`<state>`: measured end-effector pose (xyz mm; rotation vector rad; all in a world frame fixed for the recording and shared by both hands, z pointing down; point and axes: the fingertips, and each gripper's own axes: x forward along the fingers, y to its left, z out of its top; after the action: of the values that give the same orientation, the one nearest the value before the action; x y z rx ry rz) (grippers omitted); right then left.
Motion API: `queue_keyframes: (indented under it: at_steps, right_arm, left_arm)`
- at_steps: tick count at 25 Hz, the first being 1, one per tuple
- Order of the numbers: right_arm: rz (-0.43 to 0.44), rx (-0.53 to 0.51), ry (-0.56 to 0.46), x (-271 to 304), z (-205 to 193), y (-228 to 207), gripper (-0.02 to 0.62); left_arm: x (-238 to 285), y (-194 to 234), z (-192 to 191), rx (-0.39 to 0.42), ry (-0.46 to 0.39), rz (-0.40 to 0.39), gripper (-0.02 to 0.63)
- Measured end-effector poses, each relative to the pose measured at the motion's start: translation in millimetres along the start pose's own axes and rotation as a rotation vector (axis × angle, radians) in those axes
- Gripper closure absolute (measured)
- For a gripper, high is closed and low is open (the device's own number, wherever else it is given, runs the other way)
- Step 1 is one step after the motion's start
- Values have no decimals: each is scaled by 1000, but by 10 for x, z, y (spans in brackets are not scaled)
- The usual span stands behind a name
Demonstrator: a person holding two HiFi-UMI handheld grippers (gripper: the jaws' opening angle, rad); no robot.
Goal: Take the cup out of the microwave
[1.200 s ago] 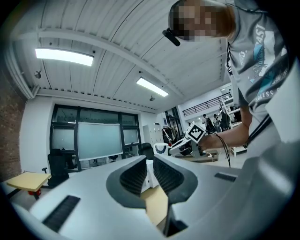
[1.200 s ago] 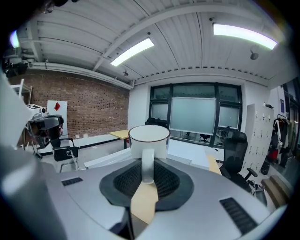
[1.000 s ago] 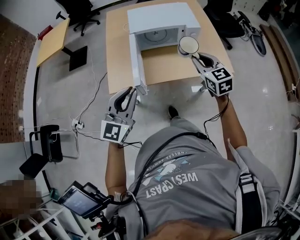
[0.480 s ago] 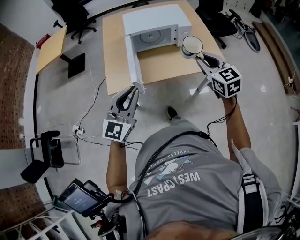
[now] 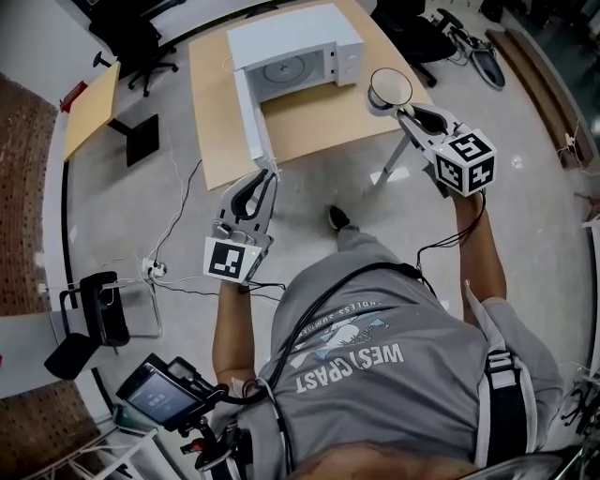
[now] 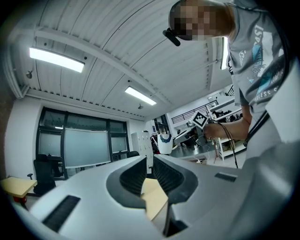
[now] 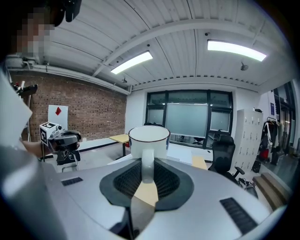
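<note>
Wooden table, white microwave at its far side, door wide open. Left gripper is by the door's near end, jaws a bit apart, nothing in them. Right gripper is pinched on the cup's handle. The cup is white with a thin dark rim, upright, in the air right of the microwave, over the table's right edge.

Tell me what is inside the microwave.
In the open microwave, only the round turntable shows. The white cup is outside, its handle clamped in the right gripper. The cavity's back is covered by the microwave's top.
</note>
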<state>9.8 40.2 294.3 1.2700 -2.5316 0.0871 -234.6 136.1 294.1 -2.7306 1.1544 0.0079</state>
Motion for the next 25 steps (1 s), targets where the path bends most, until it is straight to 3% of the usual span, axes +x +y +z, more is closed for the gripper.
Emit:
queue_keyframes:
  at_steps: [11, 16, 25]
  right_arm:
    - [-29, 18, 22, -443, -21, -158, 525]
    - [-34, 25, 22, -645, 24, -167, 525]
    - [-36, 48, 39, -612, 4, -764, 525]
  left_arm:
    - [210, -149, 5, -15, 2, -65, 518]
    - [287, -171, 132, -33, -26, -59, 518]
    - [992, -136, -77, 13, 15, -104, 518]
